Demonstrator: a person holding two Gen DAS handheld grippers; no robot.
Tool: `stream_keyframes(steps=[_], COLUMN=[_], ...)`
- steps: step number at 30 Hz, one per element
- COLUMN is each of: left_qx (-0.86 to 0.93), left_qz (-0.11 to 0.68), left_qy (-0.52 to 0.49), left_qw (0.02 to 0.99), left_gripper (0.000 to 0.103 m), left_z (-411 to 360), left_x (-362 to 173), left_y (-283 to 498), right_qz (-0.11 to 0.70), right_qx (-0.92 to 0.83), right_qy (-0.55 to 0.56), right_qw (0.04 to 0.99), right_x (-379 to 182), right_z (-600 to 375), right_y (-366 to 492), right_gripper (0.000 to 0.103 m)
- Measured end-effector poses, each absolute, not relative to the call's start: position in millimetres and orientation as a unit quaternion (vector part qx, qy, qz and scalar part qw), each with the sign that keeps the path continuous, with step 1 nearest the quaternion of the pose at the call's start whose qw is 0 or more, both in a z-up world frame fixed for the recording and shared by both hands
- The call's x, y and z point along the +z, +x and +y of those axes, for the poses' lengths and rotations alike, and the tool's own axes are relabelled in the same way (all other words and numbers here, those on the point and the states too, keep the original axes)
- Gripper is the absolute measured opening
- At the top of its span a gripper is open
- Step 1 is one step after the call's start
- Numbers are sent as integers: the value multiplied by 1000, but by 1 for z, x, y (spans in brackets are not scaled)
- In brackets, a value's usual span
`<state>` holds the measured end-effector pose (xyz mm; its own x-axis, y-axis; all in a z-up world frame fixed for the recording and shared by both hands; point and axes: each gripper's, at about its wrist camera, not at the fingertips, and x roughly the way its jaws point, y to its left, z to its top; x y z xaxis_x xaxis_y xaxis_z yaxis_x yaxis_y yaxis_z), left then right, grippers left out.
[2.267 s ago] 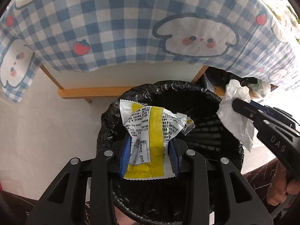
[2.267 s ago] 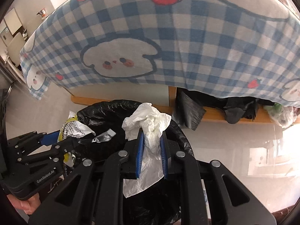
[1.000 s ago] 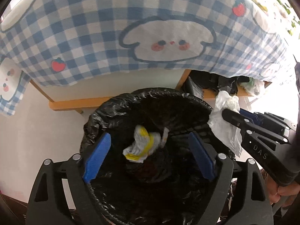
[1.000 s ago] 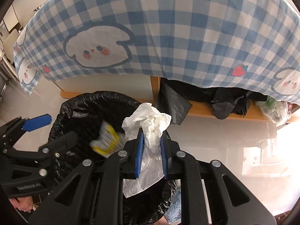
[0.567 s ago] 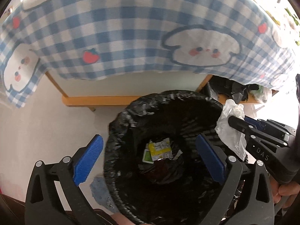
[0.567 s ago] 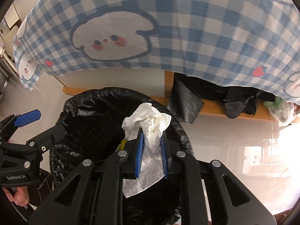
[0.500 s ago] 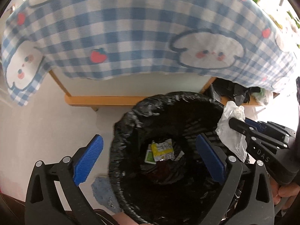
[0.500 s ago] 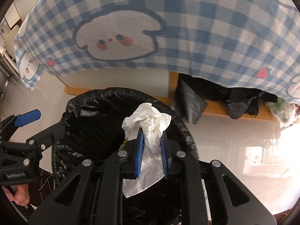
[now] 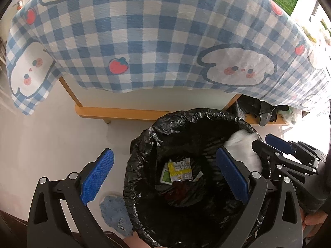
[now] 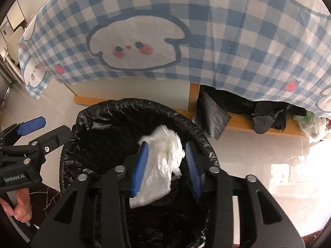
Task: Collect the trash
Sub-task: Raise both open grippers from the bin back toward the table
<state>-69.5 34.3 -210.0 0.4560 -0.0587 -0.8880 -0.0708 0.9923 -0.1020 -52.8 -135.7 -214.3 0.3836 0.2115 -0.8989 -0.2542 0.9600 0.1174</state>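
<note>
Crumpled white tissue (image 10: 163,161) hangs between the right gripper (image 10: 166,165) pads, whose jaws have just been opening, loosened, above the black-lined bin (image 10: 107,119). The left gripper (image 9: 165,173), spread wide and empty, hovers over the yellow wrapper (image 9: 179,169) in the bin's bottom.

Bright daylight throughout, glare washing out the right side, fisheye-bent dark corners, slight motion blur.

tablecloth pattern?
Blue-and-white gingham tablecloth with red strawberries and white cartoon puppy faces; clearest in the left wrist view.
</note>
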Motion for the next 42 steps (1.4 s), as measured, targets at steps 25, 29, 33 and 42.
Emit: stream_keyframes(steps=[25, 29, 33, 42], left_qx=[-30, -35, -33, -28], left_qz=[496, 490, 487, 472], left_qy=[-53, -42, -37, -33], left_qw=[866, 870, 872, 880], left_gripper=[97, 97, 97, 97], left_z=[-7, -12, -15, -12], left_x=[-132, -105, -83, -21], left_y=[-72, -72, -69, -50], right_qz=[417, 400, 390, 356], right_qx=[23, 32, 30, 31], right_qy=[16, 21, 21, -5], right_qw=[908, 916, 920, 934], right_x=[-97, -64, -40, 17], right_z=[-203, -210, -213, -193], right_y=[-58, -63, -65, -57], right_gripper=[94, 94, 94, 94])
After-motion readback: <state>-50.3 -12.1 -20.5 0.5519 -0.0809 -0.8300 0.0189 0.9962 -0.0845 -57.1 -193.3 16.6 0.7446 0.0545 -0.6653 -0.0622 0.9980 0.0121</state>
